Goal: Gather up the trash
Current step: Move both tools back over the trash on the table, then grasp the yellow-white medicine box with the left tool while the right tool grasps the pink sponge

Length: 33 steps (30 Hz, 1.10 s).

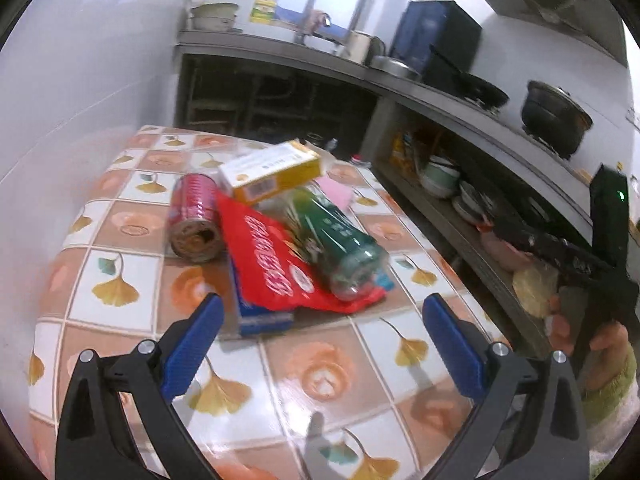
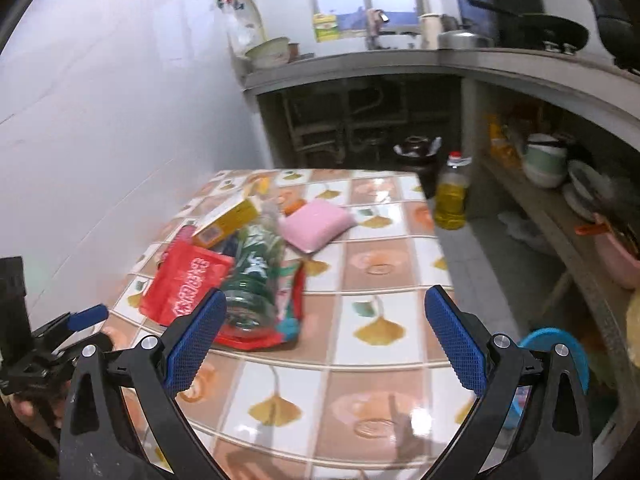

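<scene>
While both grippers hang over the tiled table (image 1: 120,216), the trash sits heaped mid-table: green bottle (image 1: 340,240) lying on a red bag (image 1: 268,264), yellow box (image 1: 272,172) on top, pink can (image 1: 196,216) beside it. Left gripper (image 1: 320,320) and right gripper (image 2: 324,316) are both spread wide, nothing pinched. A pink sponge (image 2: 316,220) lies behind the pile, I think touching it. Oil bottle (image 2: 452,196) stands on the floor past the table.
</scene>
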Each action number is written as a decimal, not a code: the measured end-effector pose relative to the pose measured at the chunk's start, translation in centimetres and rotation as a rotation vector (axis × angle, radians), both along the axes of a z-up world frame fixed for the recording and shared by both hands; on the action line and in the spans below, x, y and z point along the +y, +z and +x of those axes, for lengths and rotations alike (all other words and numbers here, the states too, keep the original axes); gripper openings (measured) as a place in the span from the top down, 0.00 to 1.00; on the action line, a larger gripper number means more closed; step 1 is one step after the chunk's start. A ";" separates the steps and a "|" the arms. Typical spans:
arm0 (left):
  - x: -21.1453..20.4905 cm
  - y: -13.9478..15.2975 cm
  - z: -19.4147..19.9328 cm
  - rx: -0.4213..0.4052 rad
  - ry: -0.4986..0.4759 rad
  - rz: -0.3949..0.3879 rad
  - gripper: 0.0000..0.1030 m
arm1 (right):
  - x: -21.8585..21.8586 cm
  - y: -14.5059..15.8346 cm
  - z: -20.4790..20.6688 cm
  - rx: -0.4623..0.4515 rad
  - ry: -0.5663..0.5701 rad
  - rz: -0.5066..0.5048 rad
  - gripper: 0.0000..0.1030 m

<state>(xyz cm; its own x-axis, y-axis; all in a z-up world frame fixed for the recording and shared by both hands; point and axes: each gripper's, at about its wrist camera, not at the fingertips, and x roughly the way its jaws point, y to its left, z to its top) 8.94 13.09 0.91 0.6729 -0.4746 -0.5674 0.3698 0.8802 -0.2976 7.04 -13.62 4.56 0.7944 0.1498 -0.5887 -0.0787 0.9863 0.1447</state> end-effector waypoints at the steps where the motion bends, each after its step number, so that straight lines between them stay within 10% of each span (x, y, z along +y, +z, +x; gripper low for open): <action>1: 0.5 0.1 0.7 -0.006 0.013 -0.011 0.05 | 0.3 0.0 0.4 0.006 0.015 0.007 0.08; 6: 1.6 1.6 3.9 -0.093 0.028 -0.019 0.05 | 1.2 -0.5 2.6 0.080 0.077 0.090 0.08; 12: 0.0 2.8 10.8 -0.150 -0.186 0.127 0.05 | 1.6 -0.8 5.7 0.126 0.157 0.145 0.08; 22: -3.9 1.5 22.0 -0.026 -0.537 0.275 0.05 | -1.8 -0.7 12.8 0.223 0.262 0.299 0.08; 33: -7.4 -1.6 24.7 0.028 -0.744 0.555 0.05 | -3.7 -2.9 15.6 0.312 0.274 0.427 0.08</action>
